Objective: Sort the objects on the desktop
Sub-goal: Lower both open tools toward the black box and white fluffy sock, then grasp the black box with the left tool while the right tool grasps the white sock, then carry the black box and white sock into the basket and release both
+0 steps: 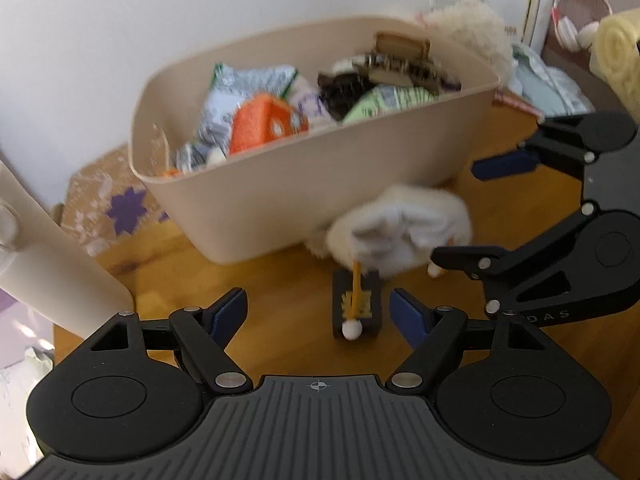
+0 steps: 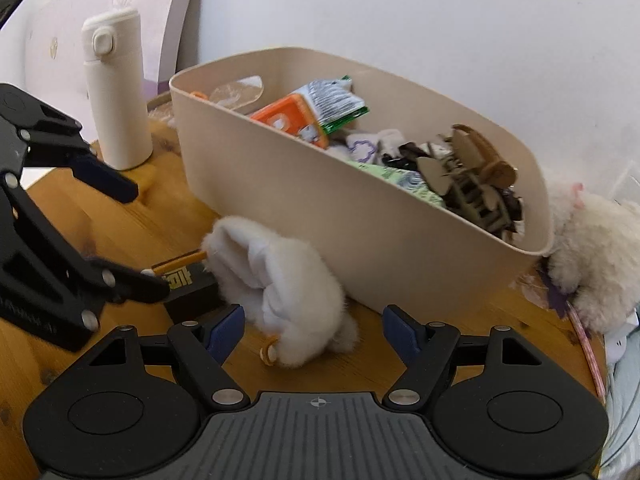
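A small black box (image 1: pixel 356 308) with an orange cord and a white bead lies on the wooden table, just ahead of my left gripper (image 1: pixel 318 314). That gripper is open, and its pads do not touch the box. Behind the box a white fluffy toy (image 2: pixel 280 280) rests against a beige bin (image 2: pixel 320 220) filled with packets and clips. My right gripper (image 2: pixel 314 332) is open, with the toy a little ahead between its fingers and apart from the pads. Each gripper shows in the other's view: the right gripper (image 1: pixel 476 210) and the left gripper (image 2: pixel 128 232).
A white bottle (image 2: pixel 116 100) stands left of the bin, near a patterned box (image 1: pixel 112 204). A second fluffy toy (image 2: pixel 592 248) lies at the bin's right end. Headphones (image 1: pixel 576 20) and a yellow roll (image 1: pixel 616 52) sit at the far right. A wall runs behind.
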The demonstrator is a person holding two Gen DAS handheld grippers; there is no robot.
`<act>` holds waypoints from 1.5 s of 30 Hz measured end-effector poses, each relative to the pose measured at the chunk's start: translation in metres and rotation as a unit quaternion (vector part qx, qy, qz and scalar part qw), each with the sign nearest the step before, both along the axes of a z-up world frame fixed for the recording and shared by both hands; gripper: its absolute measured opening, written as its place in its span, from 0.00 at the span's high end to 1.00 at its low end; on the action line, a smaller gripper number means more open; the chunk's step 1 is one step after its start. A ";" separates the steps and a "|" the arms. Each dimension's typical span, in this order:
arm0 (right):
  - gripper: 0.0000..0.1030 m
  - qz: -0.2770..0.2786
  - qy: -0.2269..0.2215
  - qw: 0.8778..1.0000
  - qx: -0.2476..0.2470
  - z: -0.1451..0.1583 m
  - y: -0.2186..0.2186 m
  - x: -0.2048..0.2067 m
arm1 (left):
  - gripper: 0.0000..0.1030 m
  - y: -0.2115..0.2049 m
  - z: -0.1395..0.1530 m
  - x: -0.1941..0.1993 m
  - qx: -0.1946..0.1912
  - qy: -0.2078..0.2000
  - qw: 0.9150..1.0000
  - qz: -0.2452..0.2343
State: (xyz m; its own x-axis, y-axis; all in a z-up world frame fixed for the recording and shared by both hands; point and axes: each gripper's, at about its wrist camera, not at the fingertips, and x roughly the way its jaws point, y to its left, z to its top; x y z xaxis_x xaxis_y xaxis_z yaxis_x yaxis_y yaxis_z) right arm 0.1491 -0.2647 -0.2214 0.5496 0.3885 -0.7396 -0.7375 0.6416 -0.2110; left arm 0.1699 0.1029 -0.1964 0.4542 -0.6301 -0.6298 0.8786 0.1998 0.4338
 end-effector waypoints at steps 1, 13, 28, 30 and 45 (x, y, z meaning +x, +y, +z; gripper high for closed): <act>0.24 0.001 0.001 1.000 -0.001 -0.002 0.002 0.001 | 0.23 -0.002 -0.004 0.002 0.006 0.003 1.000 0.002; 0.42 -0.023 0.025 0.999 -0.015 -0.019 0.004 0.019 | 0.33 -0.025 -0.029 0.027 0.039 0.056 0.997 0.030; 0.84 -0.039 0.008 0.999 -0.014 -0.008 -0.017 0.020 | 0.69 -0.013 -0.018 0.029 0.031 0.066 0.997 0.008; 0.84 -0.042 0.002 0.999 -0.007 -0.002 -0.022 0.018 | 0.69 -0.009 -0.012 0.031 0.022 0.068 0.997 0.008; 0.84 -0.029 -0.055 0.998 0.021 0.053 -0.056 0.005 | 0.69 0.015 0.020 0.008 -0.010 0.054 0.998 -0.019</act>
